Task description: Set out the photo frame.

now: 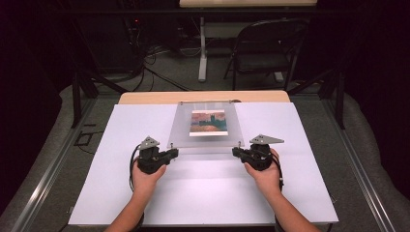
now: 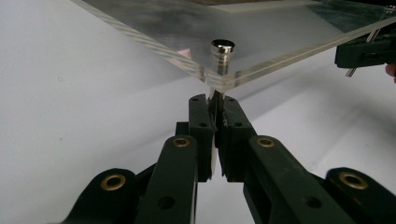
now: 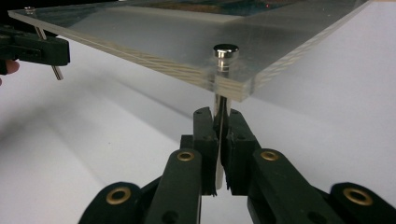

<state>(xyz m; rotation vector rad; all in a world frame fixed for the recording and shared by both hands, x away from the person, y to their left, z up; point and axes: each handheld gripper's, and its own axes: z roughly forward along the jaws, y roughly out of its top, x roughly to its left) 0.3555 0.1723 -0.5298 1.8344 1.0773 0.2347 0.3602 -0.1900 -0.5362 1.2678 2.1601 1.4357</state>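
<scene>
Two grippers share one load: the left gripper [image 1: 170, 153] and the right gripper [image 1: 238, 152] each have their jaws clamped tight on a thin metal pin [image 2: 215, 95] that hangs below a near corner of a clear acrylic frame [image 1: 205, 141]. A picture [image 1: 208, 123] lies sandwiched in the frame's middle, and silver caps [image 3: 226, 50] top the corner pins. The frame's near edge is raised off the white board [image 1: 203, 188]; its far edge seems to rest on the surface, though the high view is too coarse to be sure. The step in hand looks like carrying or tilting the frame with both hands together. The next move calls for matched motion on both sides, since a twist could slip a pin from the pads. The white board covers a wooden table [image 1: 203, 97]. Beyond it the room is dark, with a folding chair [image 1: 266, 46], cables on the floor and another table's leg.
</scene>
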